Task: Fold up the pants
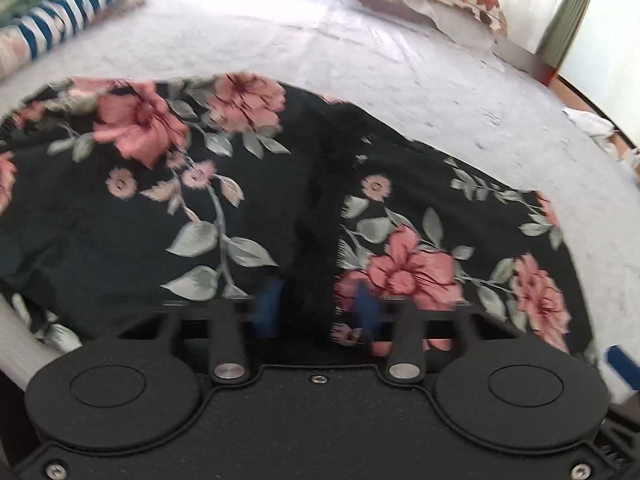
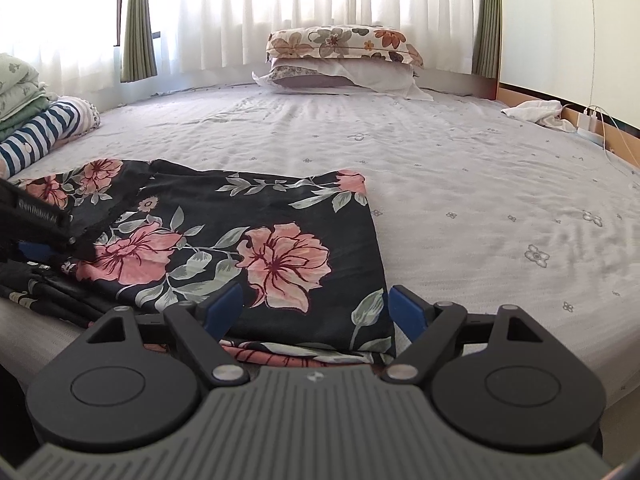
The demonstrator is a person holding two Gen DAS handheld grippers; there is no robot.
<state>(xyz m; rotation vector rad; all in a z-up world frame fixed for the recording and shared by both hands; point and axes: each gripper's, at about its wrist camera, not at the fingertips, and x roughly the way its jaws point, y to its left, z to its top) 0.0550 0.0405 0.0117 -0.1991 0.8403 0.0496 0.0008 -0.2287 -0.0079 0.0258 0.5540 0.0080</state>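
Black pants [image 1: 160,200] printed with pink flowers lie partly folded on the bed sheet [image 1: 400,60], near its front edge. In the left wrist view my left gripper [image 1: 318,308] has its blue pads [image 1: 268,304] close together, pinching a raised black fold of the fabric. The right wrist view shows the same gripper [image 2: 60,246] at the far left, gripping the pants [image 2: 240,232] at their left edge. My right gripper [image 2: 316,312] stands wide open, a blue fingertip on each side of the near right corner of the pants, neither pressing on the cloth.
Two stacked pillows [image 2: 344,52] lie at the head of the bed. Folded bedding, striped blue and white [image 2: 40,136], is piled at the left. A white cloth [image 2: 532,112] and a charger with cable [image 2: 588,120] sit at the right edge. Curtains hang behind.
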